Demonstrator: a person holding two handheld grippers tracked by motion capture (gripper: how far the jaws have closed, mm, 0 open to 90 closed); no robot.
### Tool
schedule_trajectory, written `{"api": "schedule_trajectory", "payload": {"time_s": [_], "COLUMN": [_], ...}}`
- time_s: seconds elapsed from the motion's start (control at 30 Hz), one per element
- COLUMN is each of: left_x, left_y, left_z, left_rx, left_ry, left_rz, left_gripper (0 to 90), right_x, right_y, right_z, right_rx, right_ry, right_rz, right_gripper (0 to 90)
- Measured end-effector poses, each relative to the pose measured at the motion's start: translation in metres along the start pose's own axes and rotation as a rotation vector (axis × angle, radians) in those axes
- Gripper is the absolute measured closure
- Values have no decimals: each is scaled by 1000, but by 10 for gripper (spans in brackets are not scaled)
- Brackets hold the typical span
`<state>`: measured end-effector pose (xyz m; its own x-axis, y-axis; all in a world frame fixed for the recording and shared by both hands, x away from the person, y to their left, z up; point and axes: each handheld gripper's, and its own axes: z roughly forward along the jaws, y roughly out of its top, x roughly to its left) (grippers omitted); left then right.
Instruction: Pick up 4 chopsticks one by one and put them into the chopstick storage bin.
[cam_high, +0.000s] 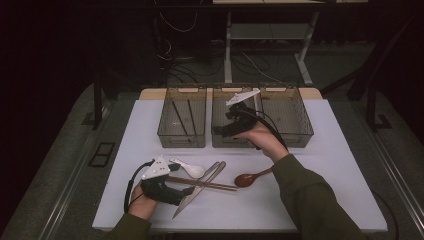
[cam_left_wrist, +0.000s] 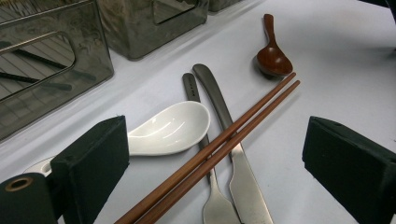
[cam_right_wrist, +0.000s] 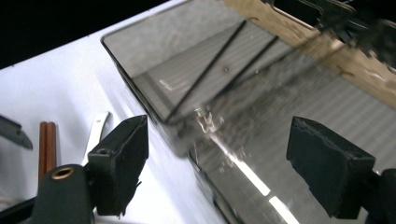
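Dark surroundings enclose a white table (cam_high: 330, 165); behind it, cables lie on the floor beside the legs of a second desk (cam_high: 300, 55). Along the table's far edge stand three smoked, translucent bins in a row. Left bin (cam_high: 182, 120): two dark chopsticks (cam_high: 184, 119) lie lengthwise in it. Middle bin (cam_high: 225, 137): the right gripper (cam_high: 222, 131) hovers over its front part, jaws spread wide with nothing between them. Right bin (cam_high: 290, 117): contents cannot be made out.

On the near left of the table, the left gripper (cam_high: 192, 190) rests low, its jaws released and straddling the near ends of a pair of brown wooden chopsticks (cam_left_wrist: 219, 147) without pressing on them. These chopsticks lie across a steel knife (cam_left_wrist: 224, 121) and a second steel utensil (cam_left_wrist: 205, 154), probably a fork. A white ceramic spoon (cam_left_wrist: 170, 128) lies just left of the crossing, touching the left jaw. A brown wooden spoon (cam_left_wrist: 272, 56) lies apart, farther right.
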<state>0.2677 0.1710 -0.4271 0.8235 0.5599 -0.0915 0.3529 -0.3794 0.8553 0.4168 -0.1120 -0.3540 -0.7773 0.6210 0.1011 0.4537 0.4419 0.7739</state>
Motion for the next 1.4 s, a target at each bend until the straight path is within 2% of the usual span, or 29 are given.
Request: {"api": "schedule_trajectory", "payload": {"time_s": [0.1, 0.33, 0.4, 0.93, 1.13, 1.4], "left_x": [1, 0, 0, -2, -1, -1], "left_y": [0, 0, 0, 1, 1, 1], "left_z": [0, 1, 1, 2, 1, 1], "left_rx": [-1, -4, -1, 4, 4, 9], "left_ry": [0, -9, -11, -4, -1, 2], "left_rz": [-5, -9, -8, -5, -4, -1], "left_gripper": [60, 60, 60, 60, 60, 60], "right_x": [-1, -6, -6, -6, -7, -2], "right_y": [-11, -38, -46, -118, -139, -163], "right_z": [-9, -33, -41, -82, -95, -106], "right_rx": [-7, -45, -59, -119, -137, -130], "right_ry": [6, 34, 42, -25, -36, -44], "right_rz": [26, 22, 47, 74, 83, 70], "right_gripper": [193, 178, 173, 167, 166, 166]}}
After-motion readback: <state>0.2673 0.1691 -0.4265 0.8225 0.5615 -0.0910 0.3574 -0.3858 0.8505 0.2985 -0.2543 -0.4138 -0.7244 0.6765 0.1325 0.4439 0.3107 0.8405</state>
